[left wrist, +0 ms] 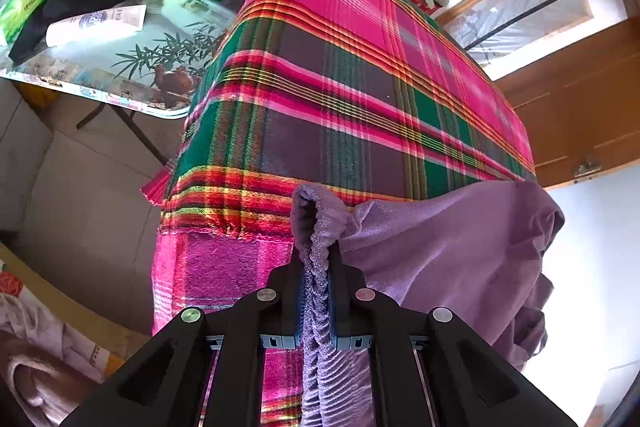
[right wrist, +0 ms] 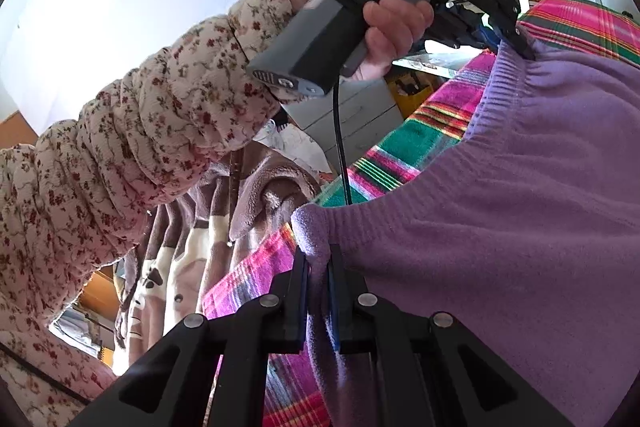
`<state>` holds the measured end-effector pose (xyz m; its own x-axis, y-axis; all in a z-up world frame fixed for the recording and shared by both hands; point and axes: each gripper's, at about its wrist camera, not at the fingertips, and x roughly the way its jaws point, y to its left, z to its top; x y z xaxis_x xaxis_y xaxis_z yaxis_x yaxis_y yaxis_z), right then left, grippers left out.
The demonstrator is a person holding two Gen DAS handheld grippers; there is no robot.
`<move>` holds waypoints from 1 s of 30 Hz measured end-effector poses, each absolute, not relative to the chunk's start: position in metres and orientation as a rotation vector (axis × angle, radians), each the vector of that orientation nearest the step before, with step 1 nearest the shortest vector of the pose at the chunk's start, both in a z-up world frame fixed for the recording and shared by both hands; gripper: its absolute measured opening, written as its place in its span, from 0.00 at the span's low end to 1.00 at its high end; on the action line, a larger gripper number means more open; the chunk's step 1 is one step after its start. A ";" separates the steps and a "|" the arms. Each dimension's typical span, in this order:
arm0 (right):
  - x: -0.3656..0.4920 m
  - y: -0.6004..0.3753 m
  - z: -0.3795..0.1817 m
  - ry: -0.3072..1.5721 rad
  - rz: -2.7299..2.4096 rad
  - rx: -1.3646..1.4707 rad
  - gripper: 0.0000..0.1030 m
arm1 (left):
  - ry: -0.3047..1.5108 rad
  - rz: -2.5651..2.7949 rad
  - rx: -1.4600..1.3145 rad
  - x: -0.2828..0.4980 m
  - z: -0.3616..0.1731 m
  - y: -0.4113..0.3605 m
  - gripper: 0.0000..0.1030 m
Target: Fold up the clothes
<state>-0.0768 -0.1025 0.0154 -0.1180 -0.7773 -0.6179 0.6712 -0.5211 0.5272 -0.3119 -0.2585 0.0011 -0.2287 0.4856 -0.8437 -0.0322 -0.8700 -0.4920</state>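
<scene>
While both tools (left wrist: 316,259) (right wrist: 318,263) pinch sweater (right wrist: 520,187) hem.

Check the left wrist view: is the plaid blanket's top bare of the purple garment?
Yes: the purple garment hangs off the plaid blanket's near edge.

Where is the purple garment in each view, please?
Left wrist view: the purple garment fills the lower right, its edge pinched in the left gripper at bottom centre.
Right wrist view: it fills the right half, pinched in the right gripper at bottom centre; the left gripper grips its ribbed edge at upper right.
Shared landmark: the plaid blanket under it.
</scene>
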 end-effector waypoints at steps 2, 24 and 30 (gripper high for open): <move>-0.078 -0.104 0.014 -0.147 -1.814 1.109 0.09 | -0.550 2.163 -1.694 -0.312 0.001 -0.261 0.09; -0.070 -0.106 0.015 -0.192 -1.868 1.151 0.37 | -0.721 2.267 -1.641 -0.222 0.034 -0.304 0.21; -0.048 -0.091 0.043 -0.228 -1.914 1.052 0.37 | -0.750 2.348 -1.580 -0.158 0.061 -0.323 0.29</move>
